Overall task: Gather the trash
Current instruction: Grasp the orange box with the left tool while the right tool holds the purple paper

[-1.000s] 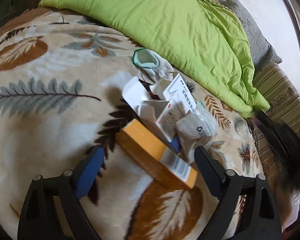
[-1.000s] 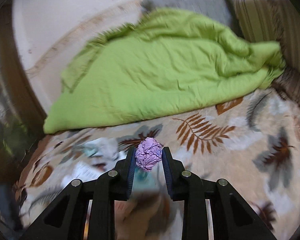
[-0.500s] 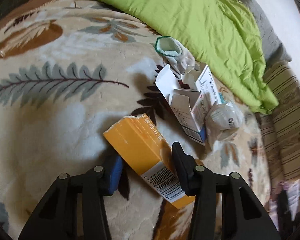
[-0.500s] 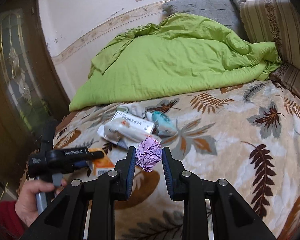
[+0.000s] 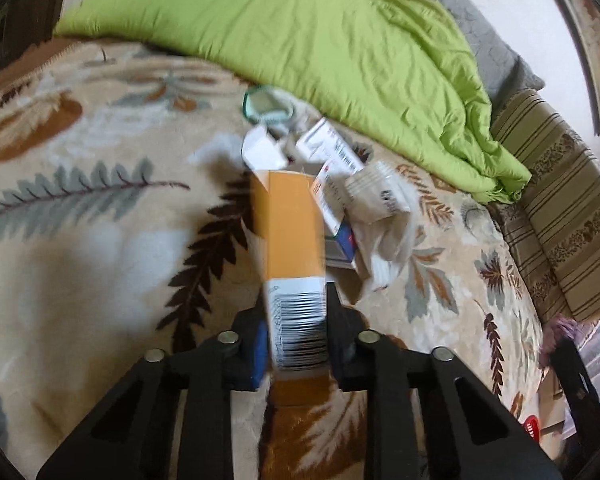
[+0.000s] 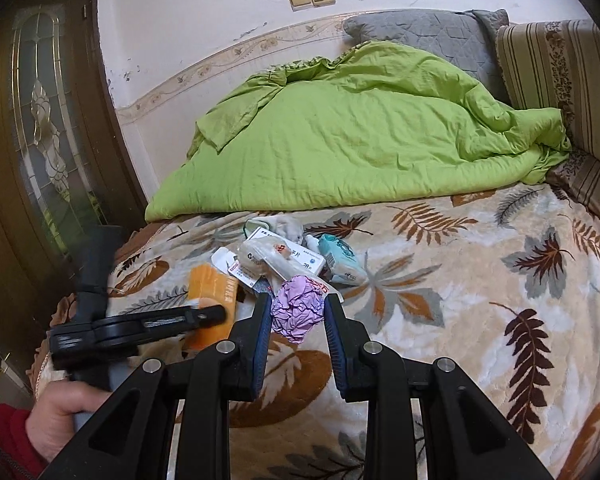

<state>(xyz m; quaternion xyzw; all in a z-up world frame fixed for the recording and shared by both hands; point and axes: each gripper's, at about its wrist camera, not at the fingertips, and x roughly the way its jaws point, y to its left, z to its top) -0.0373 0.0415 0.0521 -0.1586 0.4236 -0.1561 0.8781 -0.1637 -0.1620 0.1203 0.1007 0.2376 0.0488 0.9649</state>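
Note:
My left gripper (image 5: 296, 320) is shut on a long orange carton (image 5: 290, 232) at its barcode end, and the carton points away from me above the leaf-print blanket (image 5: 80, 240). The right wrist view shows the same orange carton (image 6: 212, 292) held by the left gripper (image 6: 216, 314). My right gripper (image 6: 298, 312) is shut on a crumpled purple paper ball (image 6: 298, 310). Beyond both lies a heap of trash: white medicine boxes (image 6: 296, 258), a clear plastic bag (image 5: 380, 208), a teal wipes pack (image 6: 340, 258) and a white sock (image 5: 268, 104).
A green quilt (image 6: 360, 136) covers the far side of the bed, with a grey pillow (image 6: 428, 32) and striped cushions (image 5: 560, 208) behind. A wooden door with glass (image 6: 40, 128) stands at left. A hand in a red sleeve (image 6: 56, 420) holds the left gripper's handle.
My left gripper has shut on the orange carton and lifted it, turning it to point straight ahead. The right gripper still holds the purple ball and has moved nearer the heap.

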